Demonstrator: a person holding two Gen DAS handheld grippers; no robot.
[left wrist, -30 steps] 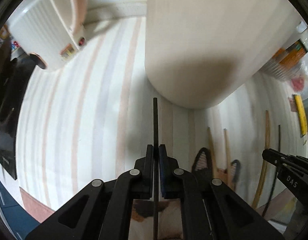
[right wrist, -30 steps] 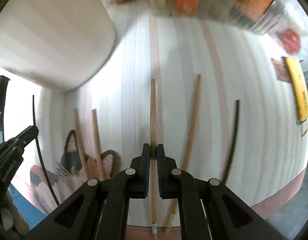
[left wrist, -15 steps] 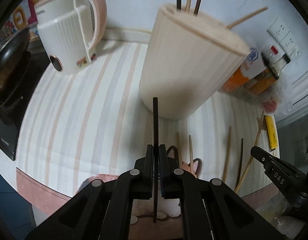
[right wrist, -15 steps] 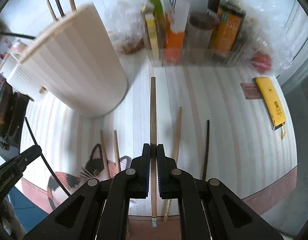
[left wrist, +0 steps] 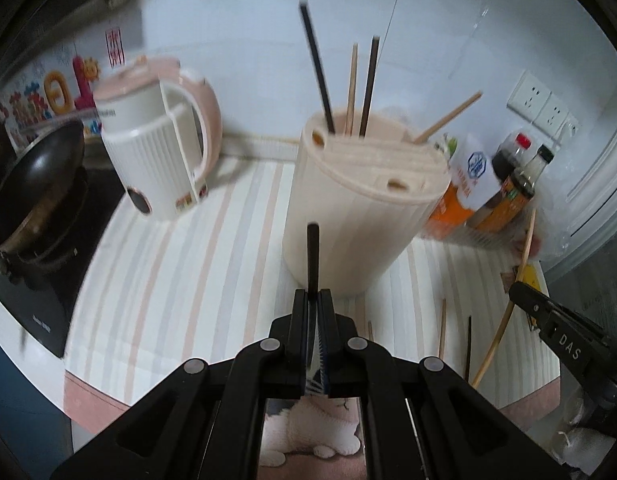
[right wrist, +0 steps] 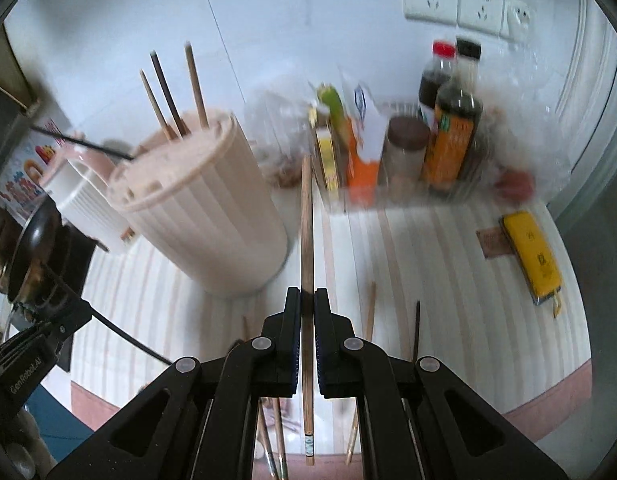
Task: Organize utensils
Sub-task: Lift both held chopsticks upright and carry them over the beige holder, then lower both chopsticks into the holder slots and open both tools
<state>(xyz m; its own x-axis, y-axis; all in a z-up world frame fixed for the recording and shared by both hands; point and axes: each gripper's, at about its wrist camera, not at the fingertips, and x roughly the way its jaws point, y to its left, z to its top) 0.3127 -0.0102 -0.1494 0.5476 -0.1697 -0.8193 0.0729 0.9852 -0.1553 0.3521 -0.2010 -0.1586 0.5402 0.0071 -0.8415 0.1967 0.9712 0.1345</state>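
My left gripper (left wrist: 312,300) is shut on a black chopstick (left wrist: 312,256) and holds it in the air in front of the cream ribbed utensil holder (left wrist: 348,236). Several chopsticks stand in the holder's top holes (left wrist: 350,88). My right gripper (right wrist: 307,300) is shut on a wooden chopstick (right wrist: 306,232), held up to the right of the holder (right wrist: 204,232). Loose chopsticks (right wrist: 371,316) lie on the striped counter below. The right gripper with its wooden chopstick shows in the left wrist view (left wrist: 520,286).
A pink-and-white kettle (left wrist: 156,160) stands left of the holder, with a black wok (left wrist: 32,184) on a cooktop beyond it. Sauce bottles and boxes (right wrist: 448,136) line the back wall. A yellow case (right wrist: 532,256) lies at the right. A cat-print mat (left wrist: 308,440) is near the front edge.
Both grippers have risen from low over the counter, each keeping its chopstick. The holder's top and the back wall have come into view.
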